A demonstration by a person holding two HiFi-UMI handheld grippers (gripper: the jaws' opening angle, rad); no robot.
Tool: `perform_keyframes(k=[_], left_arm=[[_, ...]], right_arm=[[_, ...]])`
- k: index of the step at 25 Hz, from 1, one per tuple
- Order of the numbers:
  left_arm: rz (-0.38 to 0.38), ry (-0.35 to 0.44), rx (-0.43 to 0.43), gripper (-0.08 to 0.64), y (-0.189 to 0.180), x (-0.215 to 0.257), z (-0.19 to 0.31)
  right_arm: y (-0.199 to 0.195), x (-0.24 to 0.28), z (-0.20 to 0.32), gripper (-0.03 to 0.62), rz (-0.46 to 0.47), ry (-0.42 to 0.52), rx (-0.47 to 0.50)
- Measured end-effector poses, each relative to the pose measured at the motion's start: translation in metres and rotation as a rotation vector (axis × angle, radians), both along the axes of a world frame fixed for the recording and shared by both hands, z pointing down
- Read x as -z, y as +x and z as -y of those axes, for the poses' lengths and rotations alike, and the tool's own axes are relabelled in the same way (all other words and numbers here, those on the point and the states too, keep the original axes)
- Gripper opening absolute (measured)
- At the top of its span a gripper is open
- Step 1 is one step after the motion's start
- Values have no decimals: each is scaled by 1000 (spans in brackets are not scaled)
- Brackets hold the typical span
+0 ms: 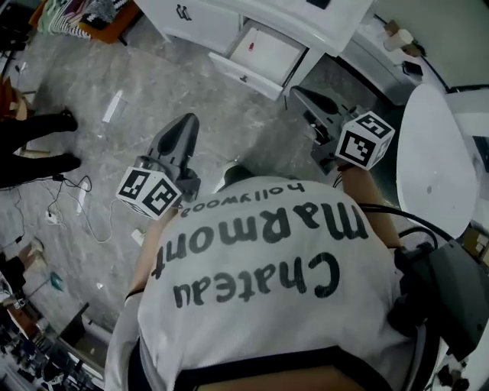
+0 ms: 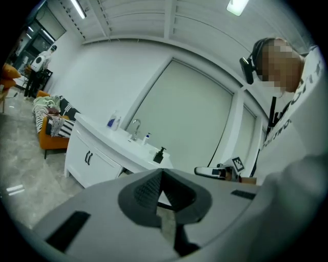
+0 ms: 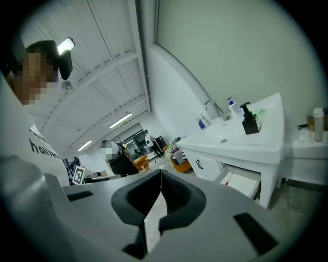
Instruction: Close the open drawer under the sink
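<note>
The open drawer (image 1: pixel 260 53) sticks out of the white sink cabinet (image 1: pixel 321 23) at the top of the head view, with a small red item lying inside. In the right gripper view the drawer (image 3: pixel 245 182) hangs open under the basin (image 3: pixel 241 143). My left gripper (image 1: pixel 186 122) is shut and empty above the grey floor, well short of the cabinet. Shut and empty as well, my right gripper (image 1: pixel 298 92) is just below the drawer's right corner, apart from it. The left gripper (image 2: pixel 163 172) and the right gripper (image 3: pixel 160 173) both point at the cabinet, tips touching.
A black soap dispenser (image 3: pixel 250 123) and a faucet (image 3: pixel 211 107) stand on the basin. The cabinet's closed doors (image 1: pixel 183 13) are left of the drawer. A person's feet (image 1: pixel 38 141) and cables (image 1: pixel 72 202) are at the left. A rounded white fixture (image 1: pixel 435 160) is on the right.
</note>
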State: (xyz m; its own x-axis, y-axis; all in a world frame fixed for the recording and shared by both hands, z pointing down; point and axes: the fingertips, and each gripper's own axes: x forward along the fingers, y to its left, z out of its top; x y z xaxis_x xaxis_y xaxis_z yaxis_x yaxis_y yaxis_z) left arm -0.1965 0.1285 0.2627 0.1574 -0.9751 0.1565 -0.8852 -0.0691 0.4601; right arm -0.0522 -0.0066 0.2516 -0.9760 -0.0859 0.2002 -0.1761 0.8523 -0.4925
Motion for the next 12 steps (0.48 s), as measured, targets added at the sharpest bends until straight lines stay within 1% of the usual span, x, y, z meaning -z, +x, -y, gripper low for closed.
perform_keyframes(k=[3,6,12], left_arm=[[2,-3,-62,9,-22,-2,13],[-1,0,-126,8,-40,-4,26],[16,22,-231,9,-57,-6,52]], right_arm=[[-9,0,6,12,-4,5,-75],[-16,2,11,12,15,-9,-162],[-18,2,11,12,14,16,-268]])
